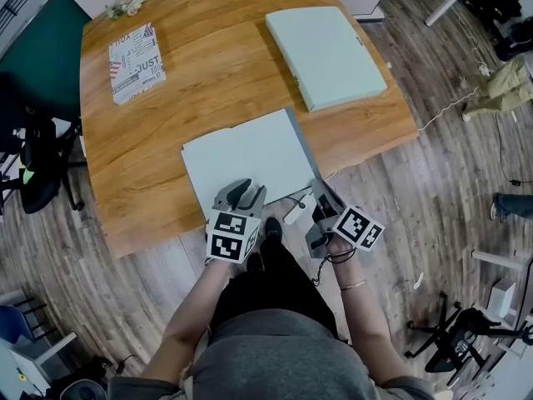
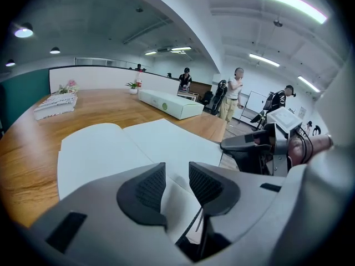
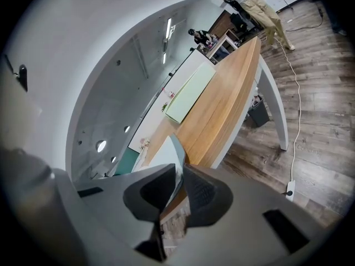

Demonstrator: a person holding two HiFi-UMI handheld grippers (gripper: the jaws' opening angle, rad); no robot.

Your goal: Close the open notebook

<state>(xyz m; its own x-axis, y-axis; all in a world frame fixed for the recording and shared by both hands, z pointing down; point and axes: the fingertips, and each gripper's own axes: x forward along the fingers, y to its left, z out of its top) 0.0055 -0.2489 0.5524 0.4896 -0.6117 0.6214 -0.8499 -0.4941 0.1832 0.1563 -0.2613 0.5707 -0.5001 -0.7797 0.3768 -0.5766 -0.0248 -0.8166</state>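
Open pale-grey paper notebook (image 1: 241, 152): our right gripper (image 3: 180, 183) pinches 5 o'clock edge; left gripper (image 2: 176, 184) gapes empty at 6. We'd fold toward 9, slow arc.

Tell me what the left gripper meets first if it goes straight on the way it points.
Probably the open notebook: the left gripper, jaws apart, tilts down at its page near the spine. How close is unclear.

Notebook (image 1: 241, 152) on table: matt pale paper. Table (image 1: 216, 65): smooth wood, visible grain, slight sheen. Floor (image 1: 433, 173) around table: matt wood planks.
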